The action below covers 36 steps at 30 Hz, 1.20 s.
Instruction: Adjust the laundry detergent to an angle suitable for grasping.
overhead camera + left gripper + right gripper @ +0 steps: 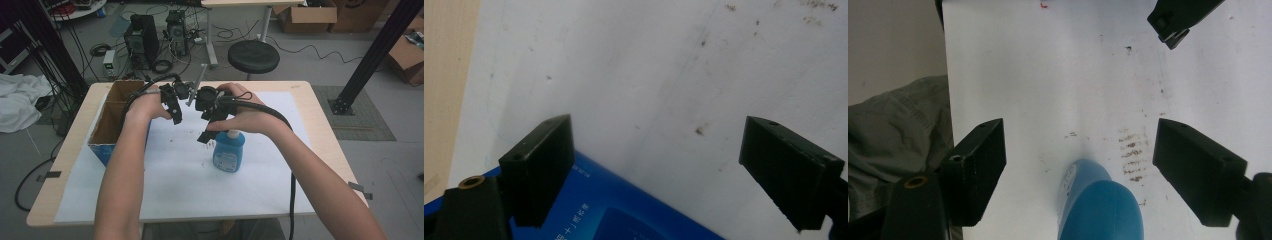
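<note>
A wooden surface (pixel 320 125) was seen from above, most of its top covered by a white sheet (pixel 175 185) marked with small dark specks. At the left edge of the surface stood an open cardboard box (pixel 112 120) with brown inner walls, a blue outer face and a divider across its middle. Two forearms came in from the bottom of the high view and met above the sheet's far half.

The left gripper (pixel 176 116) was held beside the box's right wall, above the sheet. In the left gripper view its jaws were seen spread apart, with nothing between them but the stained sheet, and a blue printed face lay under the left jaw at the bottom edge.

The right gripper (pixel 206 134) was held just right of the left one, directly above a blue bottle (pixel 228 152). The bottle stood upright on the sheet near the middle of the surface, with a white cap and a pale label. In the right gripper view the jaws were seen wide apart, no pad touching anything, with the blue bottle (pixel 1100 207) low between them and clear of both.
</note>
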### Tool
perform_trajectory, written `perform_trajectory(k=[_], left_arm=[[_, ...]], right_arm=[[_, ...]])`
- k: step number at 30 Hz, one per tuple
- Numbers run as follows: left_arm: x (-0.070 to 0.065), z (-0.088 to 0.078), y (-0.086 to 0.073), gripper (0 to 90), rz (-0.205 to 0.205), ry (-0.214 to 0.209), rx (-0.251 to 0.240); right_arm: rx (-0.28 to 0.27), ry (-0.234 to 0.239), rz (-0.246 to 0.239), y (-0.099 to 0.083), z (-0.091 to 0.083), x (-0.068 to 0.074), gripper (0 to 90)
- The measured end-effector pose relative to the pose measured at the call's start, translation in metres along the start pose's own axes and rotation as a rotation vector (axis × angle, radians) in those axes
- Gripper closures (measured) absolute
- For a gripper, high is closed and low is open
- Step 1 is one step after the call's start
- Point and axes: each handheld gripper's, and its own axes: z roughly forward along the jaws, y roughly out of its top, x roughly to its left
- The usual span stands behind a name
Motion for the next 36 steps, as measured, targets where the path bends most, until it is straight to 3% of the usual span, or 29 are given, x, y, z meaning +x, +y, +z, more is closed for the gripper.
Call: perform_trajectory(k=[36], left_arm=[[0.0003,-0.0004,-0.0001,15.3,0.01,0.001,0.002]], right_arm=[[-0.002,0.002,-0.001,0.0008,0.0008,0.0,21.4]])
